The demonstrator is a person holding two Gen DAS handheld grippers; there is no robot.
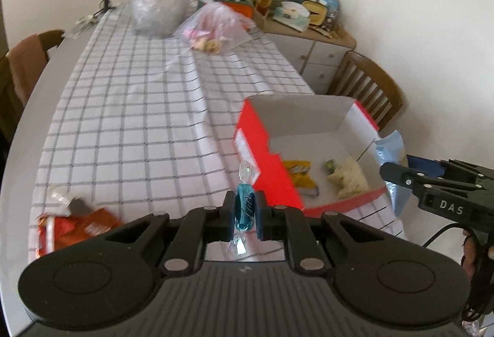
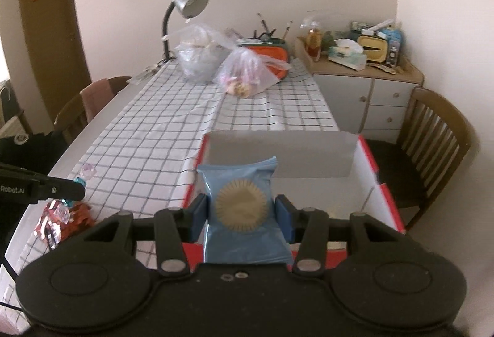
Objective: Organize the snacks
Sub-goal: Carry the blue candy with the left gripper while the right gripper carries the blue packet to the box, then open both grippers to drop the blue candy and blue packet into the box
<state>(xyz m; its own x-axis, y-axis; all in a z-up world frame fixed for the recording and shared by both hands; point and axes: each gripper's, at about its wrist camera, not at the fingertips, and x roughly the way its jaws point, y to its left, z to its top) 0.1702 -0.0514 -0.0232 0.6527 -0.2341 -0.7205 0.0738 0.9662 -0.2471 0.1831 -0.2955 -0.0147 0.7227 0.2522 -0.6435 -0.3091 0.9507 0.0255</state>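
— While you're over there, what has the left gripper (image 1: 244, 211) got?

— A blue twist-wrapped candy (image 1: 244, 208), pinched upright between its pads, the clear wrapper ends poking out above and below. It hangs over the checked tablecloth (image 1: 129, 121), just beside the near left corner of the red box (image 1: 262, 151).

— And the other one?

— The right gripper (image 2: 240, 215) is clamped on a light blue snack packet (image 2: 242, 213) with a tan round biscuit printed on it. The packet stands upright at the near edge of the box, the grey inner flap (image 2: 278, 155) rising behind it.

— Anything in the box?

— From the left view, a yellow wrapper (image 1: 298, 172) and a pale cream packet (image 1: 349, 176) lie on its white floor, apart from each other.

— What's left on the table?

— An orange-red foil packet (image 1: 74, 226) by the near left edge. At the far end, two clear plastic bags (image 2: 237, 71) sit side by side under a silver desk lamp (image 2: 188, 0).
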